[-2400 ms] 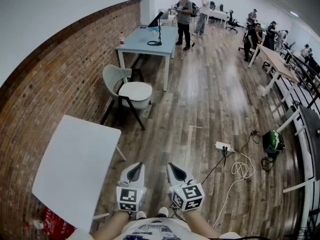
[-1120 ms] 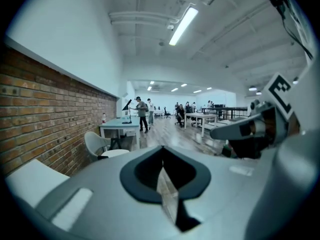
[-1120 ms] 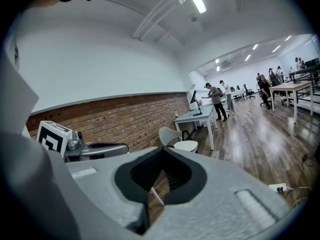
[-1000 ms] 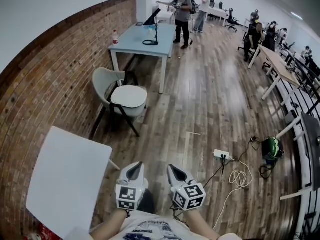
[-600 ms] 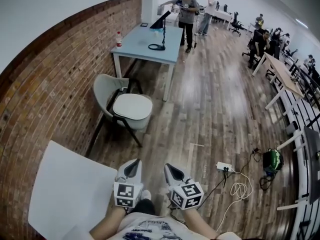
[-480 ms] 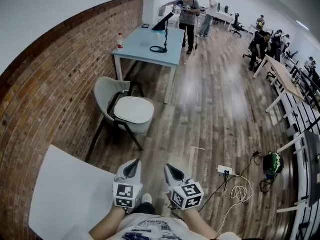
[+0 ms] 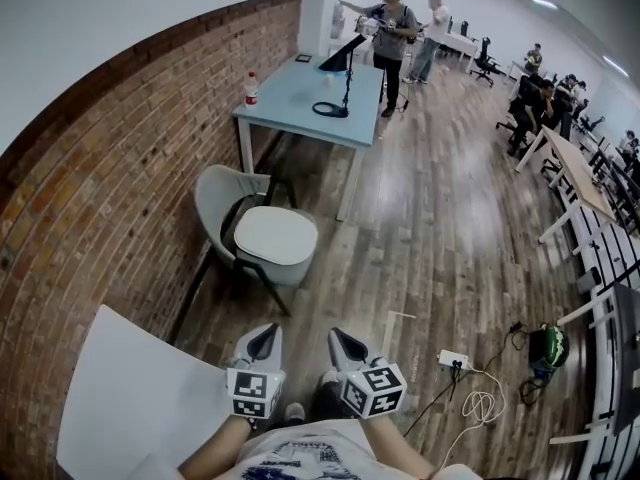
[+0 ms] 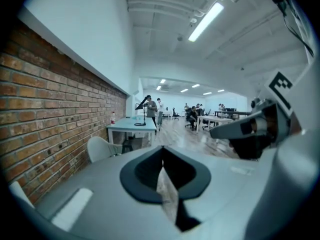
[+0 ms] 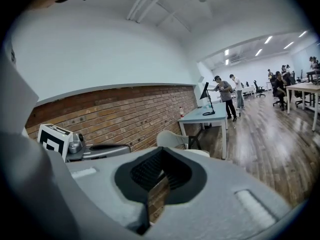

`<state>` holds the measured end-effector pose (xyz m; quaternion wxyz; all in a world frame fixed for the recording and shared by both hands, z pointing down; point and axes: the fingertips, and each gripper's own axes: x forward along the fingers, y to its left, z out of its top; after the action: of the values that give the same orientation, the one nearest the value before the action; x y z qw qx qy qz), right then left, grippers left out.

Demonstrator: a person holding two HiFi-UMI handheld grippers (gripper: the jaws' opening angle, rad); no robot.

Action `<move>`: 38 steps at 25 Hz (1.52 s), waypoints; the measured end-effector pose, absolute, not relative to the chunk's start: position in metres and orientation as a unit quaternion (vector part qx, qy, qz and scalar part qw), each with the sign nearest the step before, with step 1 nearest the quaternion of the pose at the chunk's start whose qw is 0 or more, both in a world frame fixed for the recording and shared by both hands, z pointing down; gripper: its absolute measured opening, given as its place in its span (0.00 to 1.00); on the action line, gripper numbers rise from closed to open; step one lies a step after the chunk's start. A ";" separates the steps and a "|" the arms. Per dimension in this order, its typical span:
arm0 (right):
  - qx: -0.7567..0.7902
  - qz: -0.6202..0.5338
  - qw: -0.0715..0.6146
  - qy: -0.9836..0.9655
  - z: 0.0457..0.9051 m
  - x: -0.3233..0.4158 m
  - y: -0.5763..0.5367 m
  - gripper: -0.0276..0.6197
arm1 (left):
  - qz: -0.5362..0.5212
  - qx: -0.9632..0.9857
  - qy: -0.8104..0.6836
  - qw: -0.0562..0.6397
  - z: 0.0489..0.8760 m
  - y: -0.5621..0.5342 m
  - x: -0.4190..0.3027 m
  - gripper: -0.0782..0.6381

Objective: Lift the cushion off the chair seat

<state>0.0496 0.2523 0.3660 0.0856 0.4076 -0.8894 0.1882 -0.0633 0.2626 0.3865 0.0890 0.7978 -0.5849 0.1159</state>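
A pale grey shell chair point(image 7: 222, 194) stands by the brick wall, with a round white cushion point(image 7: 275, 236) lying on its seat. The left gripper view shows the chair point(image 8: 101, 146) small and far ahead. In the right gripper view the chair point(image 9: 172, 138) and the cushion's edge point(image 9: 198, 153) show just past the jaws. My left gripper point(image 7: 267, 334) and right gripper point(image 7: 338, 336) are held side by side close to my body, well short of the chair. Both are shut with nothing between the jaws point(image 8: 162, 151) point(image 9: 161, 153).
A white table point(image 7: 140, 398) stands at my near left against the brick wall point(image 7: 90, 178). Beyond the chair is a light blue table point(image 7: 310, 93) with a bottle and a stand. A power strip point(image 7: 452, 359), cables and a green bag point(image 7: 548, 346) lie on the floor at right. People stand farther off.
The view has advanced along the wall: the chair and blue table sit nearer and more central, the white table has slid behind at left. Both grippers stay shut, side by side.
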 end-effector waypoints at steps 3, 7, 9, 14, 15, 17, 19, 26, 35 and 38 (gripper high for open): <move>0.398 0.192 0.088 -0.893 0.372 0.042 0.230 0.04 | 0.120 0.792 -0.591 0.092 0.392 0.243 -0.070 0.10; 0.386 0.197 0.088 -0.897 0.380 0.036 0.188 0.04 | 0.128 0.782 -0.602 0.095 0.398 0.207 -0.077 0.10; 0.379 0.198 0.087 -0.900 0.380 0.036 0.162 0.04 | 0.130 0.776 -0.609 0.096 0.398 0.182 -0.078 0.10; 0.369 0.201 0.085 -0.903 0.383 0.048 0.088 0.04 | 0.129 0.766 -0.623 0.093 0.397 0.112 -0.070 0.10; 0.366 0.202 0.087 -0.904 0.383 0.050 0.073 0.04 | 0.128 0.763 -0.626 0.092 0.396 0.098 -0.068 0.10; 0.356 0.204 0.091 -0.907 0.382 0.051 0.046 0.04 | 0.129 0.758 -0.632 0.093 0.392 0.073 -0.064 0.10; 0.347 0.205 0.094 -0.910 0.381 0.052 0.020 0.04 | 0.132 0.752 -0.638 0.098 0.392 0.050 -0.062 0.10; 0.322 0.216 0.102 -0.916 0.392 0.062 -0.054 0.04 | 0.144 0.731 -0.657 0.117 0.407 -0.015 -0.054 0.10; 0.299 0.236 0.115 -0.917 0.416 0.068 -0.108 0.04 | 0.163 0.703 -0.678 0.138 0.432 -0.055 -0.058 0.10; 0.294 0.244 0.122 -0.916 0.426 0.063 -0.121 0.04 | 0.169 0.697 -0.681 0.146 0.437 -0.066 -0.066 0.10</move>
<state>0.0626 -0.1206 0.4263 0.1221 0.2938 -0.9161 0.2439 -0.0658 -0.0664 0.4373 0.1464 0.6971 -0.6813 0.1690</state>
